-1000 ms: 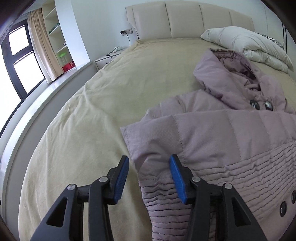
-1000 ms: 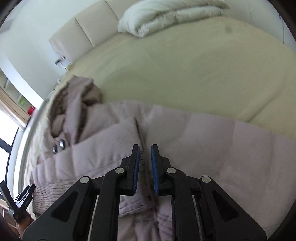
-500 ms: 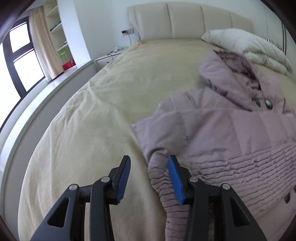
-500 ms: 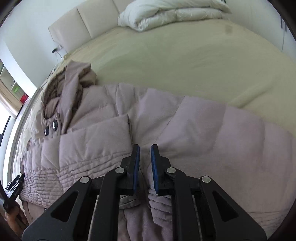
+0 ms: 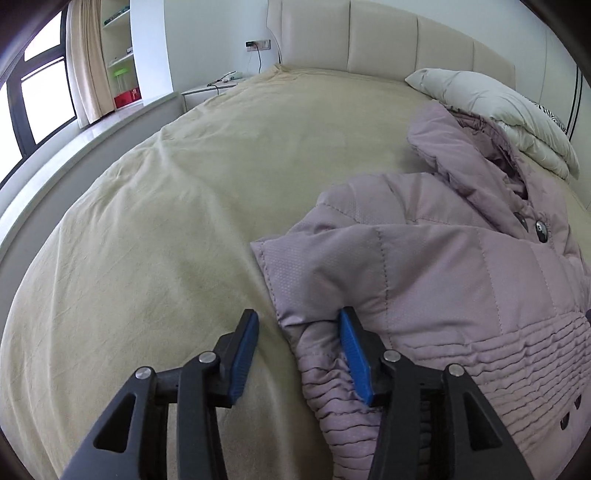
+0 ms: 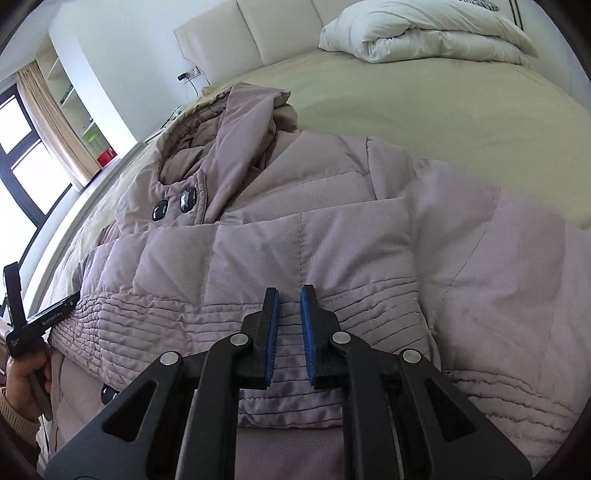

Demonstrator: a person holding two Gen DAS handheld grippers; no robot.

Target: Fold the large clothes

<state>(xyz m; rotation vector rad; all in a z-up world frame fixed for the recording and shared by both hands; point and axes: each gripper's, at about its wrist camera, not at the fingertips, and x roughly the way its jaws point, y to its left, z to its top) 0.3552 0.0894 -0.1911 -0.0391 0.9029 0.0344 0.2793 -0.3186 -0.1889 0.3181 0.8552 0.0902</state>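
One padded coat (image 6: 295, 229), one folded duvet (image 6: 417, 33), one bed (image 5: 184, 206) and two grippers.

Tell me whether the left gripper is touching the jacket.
Touching. In the left wrist view the left gripper is open, and its right finger presses into the jacket sleeve edge.

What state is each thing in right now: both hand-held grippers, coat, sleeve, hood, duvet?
Left hand-held gripper: open, straddling the coat's edge.
Right hand-held gripper: slightly open, nothing between its pads, above the sleeve's cuff.
Coat: lying on the bed, front up, collar snaps fastened.
Sleeve: folded across the chest.
Hood: crumpled, not flattened.
Duvet: folded by the headboard.
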